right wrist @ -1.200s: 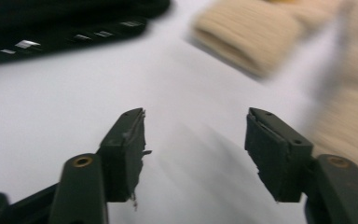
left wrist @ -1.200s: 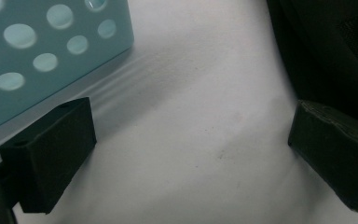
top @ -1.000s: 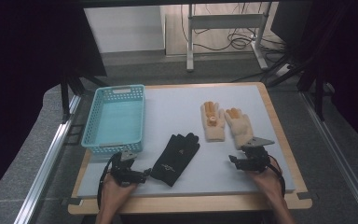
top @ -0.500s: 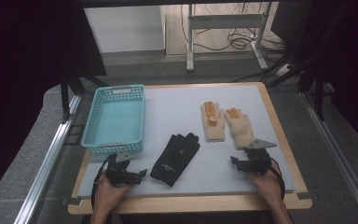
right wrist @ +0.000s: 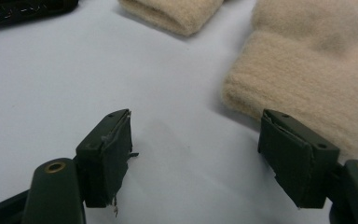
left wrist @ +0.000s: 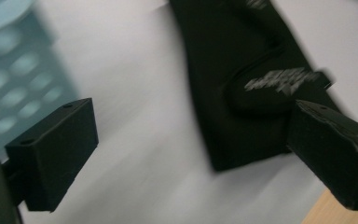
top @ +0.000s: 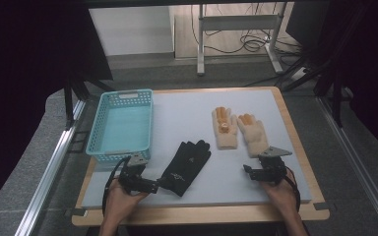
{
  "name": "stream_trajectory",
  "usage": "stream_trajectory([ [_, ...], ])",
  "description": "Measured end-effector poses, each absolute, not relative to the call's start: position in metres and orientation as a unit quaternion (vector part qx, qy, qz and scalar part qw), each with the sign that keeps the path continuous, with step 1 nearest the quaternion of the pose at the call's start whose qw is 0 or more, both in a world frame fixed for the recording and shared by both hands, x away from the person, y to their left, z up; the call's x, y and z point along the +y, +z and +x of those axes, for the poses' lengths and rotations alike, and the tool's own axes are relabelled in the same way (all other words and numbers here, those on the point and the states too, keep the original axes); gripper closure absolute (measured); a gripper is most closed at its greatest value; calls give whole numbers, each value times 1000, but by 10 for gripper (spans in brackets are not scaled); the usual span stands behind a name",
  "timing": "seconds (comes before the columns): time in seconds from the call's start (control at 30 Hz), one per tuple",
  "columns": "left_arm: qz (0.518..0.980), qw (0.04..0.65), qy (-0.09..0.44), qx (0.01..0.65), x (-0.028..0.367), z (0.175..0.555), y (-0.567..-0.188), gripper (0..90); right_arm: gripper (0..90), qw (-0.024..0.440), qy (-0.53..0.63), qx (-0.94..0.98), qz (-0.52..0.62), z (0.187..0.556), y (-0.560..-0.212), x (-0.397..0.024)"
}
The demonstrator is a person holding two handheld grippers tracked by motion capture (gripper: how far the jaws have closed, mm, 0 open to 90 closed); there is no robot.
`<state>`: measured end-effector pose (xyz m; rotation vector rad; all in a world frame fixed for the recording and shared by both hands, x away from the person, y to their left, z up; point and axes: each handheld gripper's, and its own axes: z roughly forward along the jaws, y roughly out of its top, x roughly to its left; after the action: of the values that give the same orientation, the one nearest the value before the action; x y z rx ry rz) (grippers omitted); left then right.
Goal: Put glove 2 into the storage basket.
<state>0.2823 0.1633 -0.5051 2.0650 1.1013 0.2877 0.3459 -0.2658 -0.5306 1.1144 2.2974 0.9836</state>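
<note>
Black glove [top: 185,162] lies flat on the pale mat [top: 187,105], cuff toward the near edge, fingers pointing away. Left gripper [top: 153,186] sits just at the cuff corner; in the left gripper view [left wrist: 186,140] its jaws stand wide apart after a brief closing and reopening, nothing pinched, cuff edge [left wrist: 242,154] between and beyond them. Turquoise basket [top: 122,125] stands left of the glove, close to the mat's left edge. Right gripper [top: 255,172] rests near the front right, jaws apart, having just opened wider, beside the nearer of two cream gloves [top: 254,135]. Bare mat lies between the grippers.
</note>
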Motion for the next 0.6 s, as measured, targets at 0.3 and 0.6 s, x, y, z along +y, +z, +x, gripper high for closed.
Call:
stream_trajectory([
  [0.3, 835, 343, 105, 418, 105, 310, -504, 0, 253, 201, 352, 822, 399, 346, -531, -266],
  [0.6, 838, 315, 71, 439, 85, 332, -520, 0, 252, 201, 352, 822, 399, 346, -531, -266],
])
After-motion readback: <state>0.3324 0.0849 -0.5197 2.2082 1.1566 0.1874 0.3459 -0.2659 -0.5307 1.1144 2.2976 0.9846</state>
